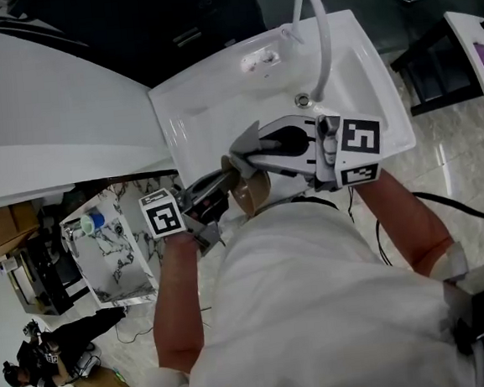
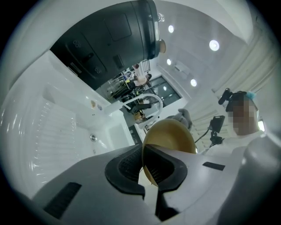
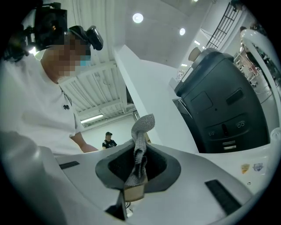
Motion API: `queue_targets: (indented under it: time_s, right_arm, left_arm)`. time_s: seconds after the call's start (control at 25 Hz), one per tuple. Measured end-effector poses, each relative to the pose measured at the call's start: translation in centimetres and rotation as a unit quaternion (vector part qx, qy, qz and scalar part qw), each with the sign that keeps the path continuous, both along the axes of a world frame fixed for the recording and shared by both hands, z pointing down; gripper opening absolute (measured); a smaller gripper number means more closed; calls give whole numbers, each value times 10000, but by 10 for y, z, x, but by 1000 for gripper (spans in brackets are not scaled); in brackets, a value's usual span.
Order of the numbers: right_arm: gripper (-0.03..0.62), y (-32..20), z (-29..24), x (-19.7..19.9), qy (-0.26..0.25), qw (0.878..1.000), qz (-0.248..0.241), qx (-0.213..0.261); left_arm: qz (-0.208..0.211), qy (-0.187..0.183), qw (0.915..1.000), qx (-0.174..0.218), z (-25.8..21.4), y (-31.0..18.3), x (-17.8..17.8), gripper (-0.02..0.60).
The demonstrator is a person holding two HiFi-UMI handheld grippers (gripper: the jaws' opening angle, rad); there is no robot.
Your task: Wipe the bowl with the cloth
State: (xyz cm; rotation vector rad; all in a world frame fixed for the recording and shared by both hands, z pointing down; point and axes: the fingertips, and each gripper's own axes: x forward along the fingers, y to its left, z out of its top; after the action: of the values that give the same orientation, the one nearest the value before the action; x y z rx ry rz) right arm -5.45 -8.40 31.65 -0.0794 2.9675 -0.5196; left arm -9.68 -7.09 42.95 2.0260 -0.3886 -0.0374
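Head view: a person held a golden-brown round bowl (image 1: 250,194) and a grey woven cloth (image 1: 243,146) at a white sink's (image 1: 209,107) front edge.
Left gripper (image 2: 144,169) clamped the bowl's rim; right gripper (image 3: 137,169) pinched the cloth, close beside the bowl.

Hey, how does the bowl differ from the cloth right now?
The bowl is rigid, smooth and tan-gold; the cloth is limp, grey and textured. The bowl is clamped by its rim in the left gripper, the cloth by a bunched fold in the right gripper. Both are held in shut grippers.
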Motion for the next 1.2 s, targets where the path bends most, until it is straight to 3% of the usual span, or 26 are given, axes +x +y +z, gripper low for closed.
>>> queue_targets:
  time_s: [0.32,0.56,0.76,1.2]
  right_arm:
    - [43,-15,24,-5,12,9994,47,-335]
    - [43,-19,55,-13,254,9975,50,-664]
    - [43,-9,82,-15,470,9946,-146,-909]
    - [43,18,105,-9,452,9869,-311,-1514]
  left_arm:
    - [202,166,9996,84,-12,11,12,18]
    - [-26,408,9989,241,-31,3,9,18]
    - [-544,243,9978,296,-30,-18,-6,18]
    - [-1172,-688,9907,48,1,-50,-30,18]
